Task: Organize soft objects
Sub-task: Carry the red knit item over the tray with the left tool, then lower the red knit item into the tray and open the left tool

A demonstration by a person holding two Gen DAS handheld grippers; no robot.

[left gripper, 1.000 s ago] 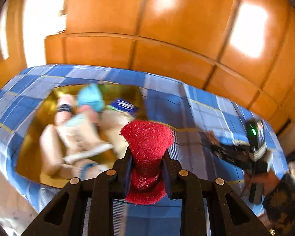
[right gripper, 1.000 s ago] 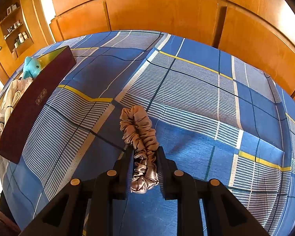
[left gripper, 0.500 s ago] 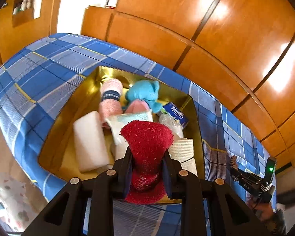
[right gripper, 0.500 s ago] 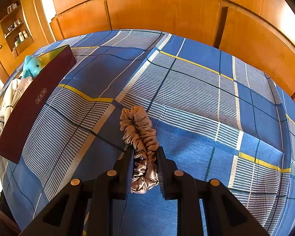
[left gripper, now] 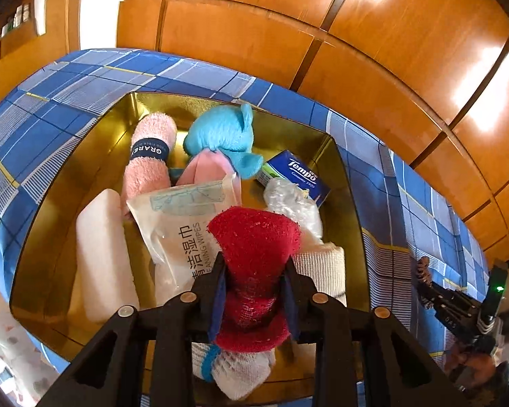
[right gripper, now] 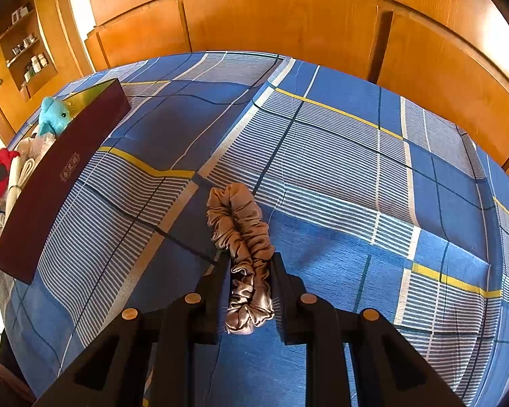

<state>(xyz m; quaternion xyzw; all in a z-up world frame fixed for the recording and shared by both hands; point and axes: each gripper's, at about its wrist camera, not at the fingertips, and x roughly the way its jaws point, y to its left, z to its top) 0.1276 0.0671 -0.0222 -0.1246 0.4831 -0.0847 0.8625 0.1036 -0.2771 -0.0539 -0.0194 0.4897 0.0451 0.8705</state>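
Note:
My left gripper (left gripper: 254,271) is shut on a red fuzzy cloth (left gripper: 254,240) and holds it over the gold-lined box (left gripper: 68,173), above the packed soft items. The box holds a pink rolled towel (left gripper: 149,156), a blue plush (left gripper: 224,132), a wet-wipes pack (left gripper: 183,217), a white sponge block (left gripper: 101,254) and a Tempo tissue pack (left gripper: 298,176). My right gripper (right gripper: 249,264) is shut on a beige satin scrunchie (right gripper: 241,227) just above the blue plaid cloth (right gripper: 356,169). The box shows maroon outside in the right wrist view (right gripper: 57,176), at the far left.
Orange wooden cabinet panels (left gripper: 356,51) stand behind the table. A white folded cloth (left gripper: 322,271) and crumpled plastic (left gripper: 291,203) lie in the box's right part. The right gripper shows at the far right of the left wrist view (left gripper: 458,305). Shelves (right gripper: 27,51) are at the upper left.
My left gripper has moved with the red cloth further over the box and lower toward its contents. The right gripper and scrunchie have stayed in place.

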